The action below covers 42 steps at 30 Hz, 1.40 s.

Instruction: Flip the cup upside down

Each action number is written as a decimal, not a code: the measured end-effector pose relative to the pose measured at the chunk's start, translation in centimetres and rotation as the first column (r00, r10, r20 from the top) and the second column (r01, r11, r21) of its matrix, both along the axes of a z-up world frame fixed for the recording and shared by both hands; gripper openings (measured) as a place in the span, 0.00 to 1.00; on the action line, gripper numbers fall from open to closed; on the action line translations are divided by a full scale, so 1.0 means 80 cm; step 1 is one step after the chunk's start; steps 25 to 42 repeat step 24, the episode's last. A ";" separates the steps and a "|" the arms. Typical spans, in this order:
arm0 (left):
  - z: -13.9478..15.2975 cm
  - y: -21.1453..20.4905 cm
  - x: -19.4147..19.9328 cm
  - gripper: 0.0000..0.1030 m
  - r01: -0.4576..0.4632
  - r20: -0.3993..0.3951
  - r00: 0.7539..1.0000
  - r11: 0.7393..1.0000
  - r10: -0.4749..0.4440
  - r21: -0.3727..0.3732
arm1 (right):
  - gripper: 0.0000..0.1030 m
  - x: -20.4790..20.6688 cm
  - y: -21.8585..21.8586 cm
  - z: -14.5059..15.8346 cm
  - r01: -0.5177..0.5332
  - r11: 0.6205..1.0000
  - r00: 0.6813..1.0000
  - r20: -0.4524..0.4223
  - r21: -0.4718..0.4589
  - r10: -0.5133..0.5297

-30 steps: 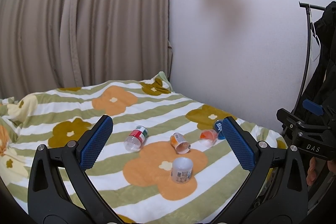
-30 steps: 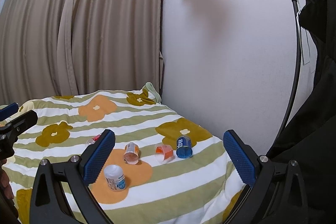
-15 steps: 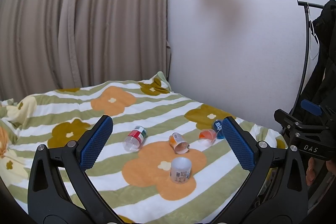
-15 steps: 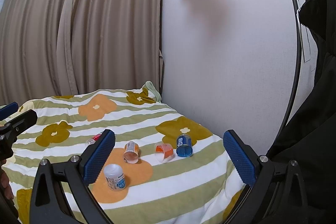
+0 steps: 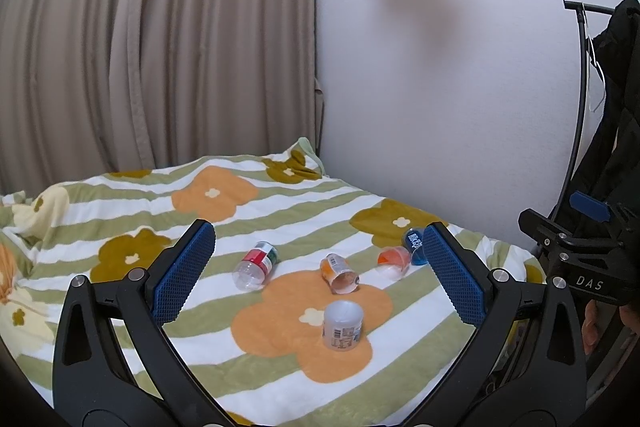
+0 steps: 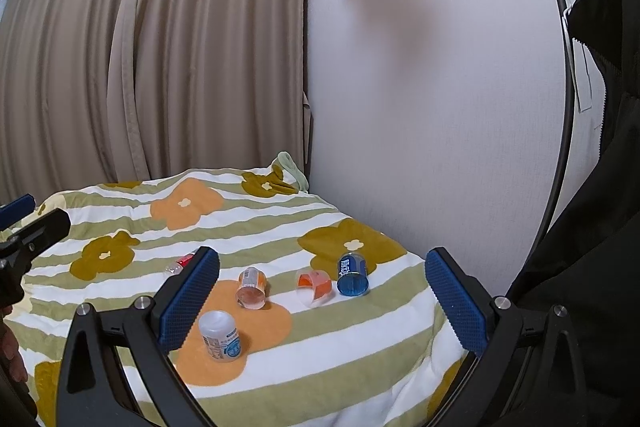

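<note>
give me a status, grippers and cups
Left gripper open, empty. Right gripper open, empty. White cup standing, four others tipped on the blanket. Nothing blocking.

Five cups point(image 5: 343, 324) on blanket point(image 5: 120, 211), wall point(image 5: 440, 107) behind, curtain point(image 5: 160, 47) left

A soft blanket point(image 5: 120, 223) striped green and white carries orange and olive flowers with white centres. On it: a white plastic cup point(image 5: 343, 324) with blue print, an orange-labelled clear cup point(image 5: 338, 273), a red-and-green-labelled clear cup point(image 5: 256, 263), an orange-and-white cup point(image 5: 394, 261), and far right a blue cup point(image 6: 352, 274). Beige pleated curtains point(image 5: 160, 47) hang left of a white wall point(image 5: 440, 87).
</note>
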State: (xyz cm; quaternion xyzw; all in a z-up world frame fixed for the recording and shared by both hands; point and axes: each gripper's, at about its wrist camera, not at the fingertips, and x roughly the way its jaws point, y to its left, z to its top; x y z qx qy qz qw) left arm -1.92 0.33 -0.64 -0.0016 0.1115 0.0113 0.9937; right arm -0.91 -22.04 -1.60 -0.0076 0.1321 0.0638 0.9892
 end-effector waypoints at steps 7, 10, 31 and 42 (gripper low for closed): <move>0.001 -0.002 -0.001 1.00 0.001 0.008 1.000 1.000 -0.001 0.004 | 1.00 -0.003 0.003 0.000 0.005 1.000 1.000 0.002 -0.004 -0.005; 0.002 -0.003 -0.001 1.00 0.002 0.014 1.000 1.000 -0.002 0.008 | 1.00 -0.003 0.004 0.000 0.007 1.000 1.000 0.002 -0.005 -0.007; 0.005 -0.012 -0.010 1.00 -0.019 0.067 0.998 0.999 0.017 0.037 | 1.00 -0.002 0.002 0.000 0.007 1.000 1.000 0.000 -0.004 -0.007; 0.005 -0.012 -0.010 1.00 -0.019 0.067 0.998 0.999 0.017 0.037 | 1.00 -0.002 0.002 0.000 0.007 1.000 1.000 0.000 -0.004 -0.007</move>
